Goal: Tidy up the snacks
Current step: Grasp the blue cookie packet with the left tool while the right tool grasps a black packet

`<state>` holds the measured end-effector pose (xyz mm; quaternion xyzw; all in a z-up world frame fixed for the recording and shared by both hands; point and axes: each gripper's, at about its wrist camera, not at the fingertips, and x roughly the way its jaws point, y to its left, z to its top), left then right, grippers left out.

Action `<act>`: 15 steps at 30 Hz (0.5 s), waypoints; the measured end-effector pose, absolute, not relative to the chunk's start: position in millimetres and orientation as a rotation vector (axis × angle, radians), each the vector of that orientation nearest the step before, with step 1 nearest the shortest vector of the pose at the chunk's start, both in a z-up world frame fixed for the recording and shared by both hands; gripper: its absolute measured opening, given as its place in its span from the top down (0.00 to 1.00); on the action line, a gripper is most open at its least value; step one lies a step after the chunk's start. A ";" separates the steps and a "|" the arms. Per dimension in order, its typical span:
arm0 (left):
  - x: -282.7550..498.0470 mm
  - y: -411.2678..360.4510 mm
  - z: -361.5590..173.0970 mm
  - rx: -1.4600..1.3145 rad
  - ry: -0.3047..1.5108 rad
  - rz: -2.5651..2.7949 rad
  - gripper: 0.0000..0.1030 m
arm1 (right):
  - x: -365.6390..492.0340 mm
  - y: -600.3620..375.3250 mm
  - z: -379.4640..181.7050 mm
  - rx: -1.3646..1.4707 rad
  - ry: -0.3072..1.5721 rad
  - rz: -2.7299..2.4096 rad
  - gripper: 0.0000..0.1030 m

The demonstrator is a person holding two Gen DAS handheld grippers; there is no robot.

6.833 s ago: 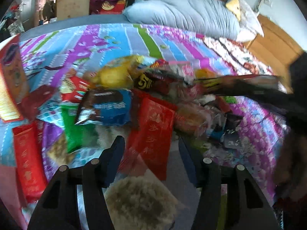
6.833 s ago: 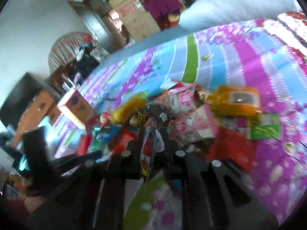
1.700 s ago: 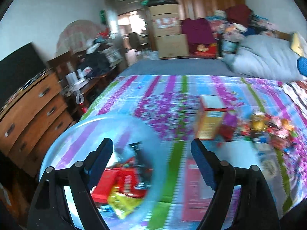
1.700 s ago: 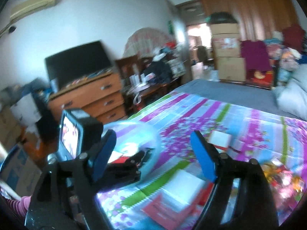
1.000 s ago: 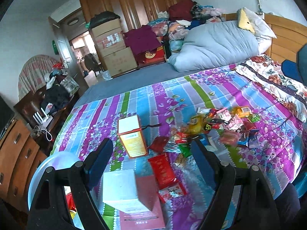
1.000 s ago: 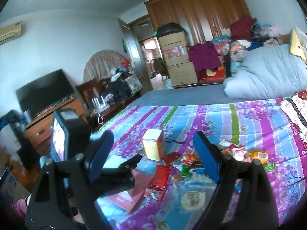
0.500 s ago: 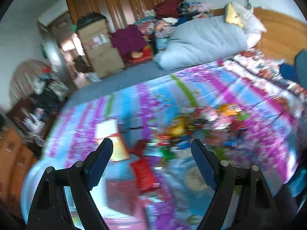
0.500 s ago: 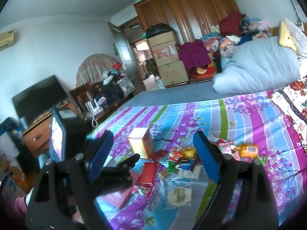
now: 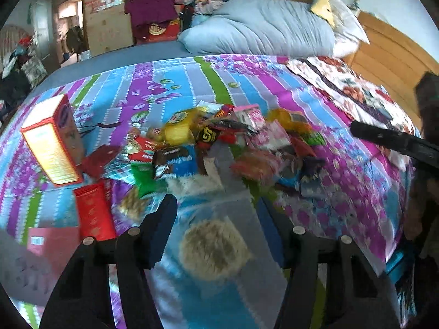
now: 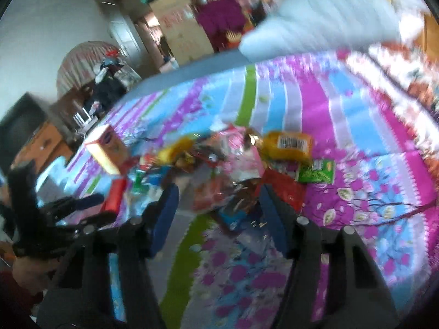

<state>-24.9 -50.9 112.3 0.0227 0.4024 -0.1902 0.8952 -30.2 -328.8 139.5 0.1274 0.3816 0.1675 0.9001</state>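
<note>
Both claws, left [image 9: 216,213] and right [image 10: 218,200], are closing, empty, above a snack pile [image 9: 219,142] on the striped bedspread [image 9: 192,82].

Left gripper [image 9: 216,213] and right gripper [image 10: 218,200], jaws closing, both empty.

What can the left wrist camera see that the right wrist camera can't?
Only the left wrist view shows the clear bag with a round tan cake between the left tool, whose jaws are closing.

Only the right wrist view shows the television and the green packet.

Both show the snack pile, the orange box and the striped bedspread.
</note>
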 end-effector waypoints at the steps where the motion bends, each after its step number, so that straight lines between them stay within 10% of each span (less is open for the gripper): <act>1: -18.7 -50.8 107.9 0.031 0.833 -0.382 0.40 | -16.0 -325.2 134.4 0.251 0.813 0.368 0.38; 15: 13.2 -22.5 78.2 -0.062 0.834 -0.330 0.40 | 106.5 -215.0 79.5 -0.215 0.925 0.575 0.39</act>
